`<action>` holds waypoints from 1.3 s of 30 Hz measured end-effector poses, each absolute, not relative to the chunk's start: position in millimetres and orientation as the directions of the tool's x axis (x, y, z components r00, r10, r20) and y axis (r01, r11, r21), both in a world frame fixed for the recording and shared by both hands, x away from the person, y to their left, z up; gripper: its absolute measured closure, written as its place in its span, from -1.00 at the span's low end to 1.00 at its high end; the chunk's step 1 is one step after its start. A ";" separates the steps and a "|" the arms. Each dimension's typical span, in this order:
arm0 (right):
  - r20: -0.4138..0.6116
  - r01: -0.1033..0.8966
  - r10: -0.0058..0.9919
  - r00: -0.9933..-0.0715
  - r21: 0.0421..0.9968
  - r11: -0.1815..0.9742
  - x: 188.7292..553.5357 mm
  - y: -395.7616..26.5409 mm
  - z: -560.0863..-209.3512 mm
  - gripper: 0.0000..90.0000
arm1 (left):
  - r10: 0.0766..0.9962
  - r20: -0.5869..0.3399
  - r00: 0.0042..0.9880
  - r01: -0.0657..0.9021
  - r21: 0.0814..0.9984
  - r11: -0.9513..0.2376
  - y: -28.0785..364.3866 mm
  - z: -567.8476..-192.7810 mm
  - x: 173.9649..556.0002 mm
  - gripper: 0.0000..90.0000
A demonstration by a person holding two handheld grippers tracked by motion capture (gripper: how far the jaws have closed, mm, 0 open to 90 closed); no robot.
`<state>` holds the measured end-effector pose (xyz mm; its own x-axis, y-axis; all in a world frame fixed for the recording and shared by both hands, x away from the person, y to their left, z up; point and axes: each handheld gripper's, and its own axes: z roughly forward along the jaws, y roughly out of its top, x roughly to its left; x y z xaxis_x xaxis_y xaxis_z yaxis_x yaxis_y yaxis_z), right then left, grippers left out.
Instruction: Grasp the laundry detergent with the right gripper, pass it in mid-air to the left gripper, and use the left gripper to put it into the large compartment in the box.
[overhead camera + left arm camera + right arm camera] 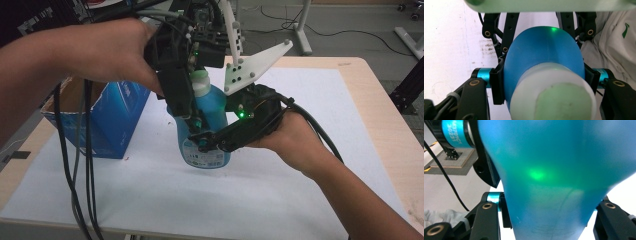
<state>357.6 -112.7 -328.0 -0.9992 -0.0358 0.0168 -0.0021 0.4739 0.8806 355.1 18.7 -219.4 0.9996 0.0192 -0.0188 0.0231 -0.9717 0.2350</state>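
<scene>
A blue box (pixel 107 120) stands open-topped on the white sheet (pixel 300 125), to the left of the left gripper (pixel 192 117) and just beside it. That gripper hangs from above, pointing down, its jaws clamped on the upper body of the blue bottle (pixel 212 112); in the left gripper view its pads (pixel 497 85) press both sides just below the white cap (pixel 554 97), which points back toward the camera. The bottle stands upright between both grippers, its label (pixel 202 155) low at the front. The right gripper (pixel 212 142) comes in level from the right and grips the bottle's lower body; in the right gripper view the bottle (pixel 549 182) sits squeezed between its jaws.
</scene>
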 end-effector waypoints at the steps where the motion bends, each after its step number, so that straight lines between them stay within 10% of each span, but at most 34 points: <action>1: 0.021 0.000 -0.040 -0.999 0.883 0.470 357.4 -112.9 -327.3 0.02 | 0.019 -0.019 1.000 0.023 0.235 -0.972 18.7 -219.4 355.1 -0.15; 5: 0.018 -0.006 -0.046 -0.999 0.884 0.467 357.0 -113.1 -325.9 0.00 | 0.027 -0.018 0.999 0.030 0.222 -0.974 16.5 -217.0 353.7 -0.15; 15: 0.014 0.015 0.006 -1.000 0.878 0.479 355.2 -116.3 -324.0 -0.77 | 0.051 -0.022 0.998 0.055 0.216 -0.975 21.8 -211.0 353.6 -0.15; 26: 0.119 0.154 0.100 -0.988 0.813 0.561 369.6 -152.5 -317.3 -0.77 | 0.167 0.030 0.986 0.157 0.215 -0.964 53.1 -183.6 361.3 -0.16; 39: -0.032 0.186 0.253 -0.967 0.589 0.787 390.1 -207.3 -283.0 -0.98 | 0.320 0.091 0.943 0.295 0.218 -0.930 98.9 -142.4 376.9 -0.16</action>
<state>390.1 -207.3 -283.0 -0.9670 0.2526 -0.0323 0.1858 0.7867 0.5888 376.9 98.9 -142.4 0.9431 0.3200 0.0908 0.2947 -0.9305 0.2176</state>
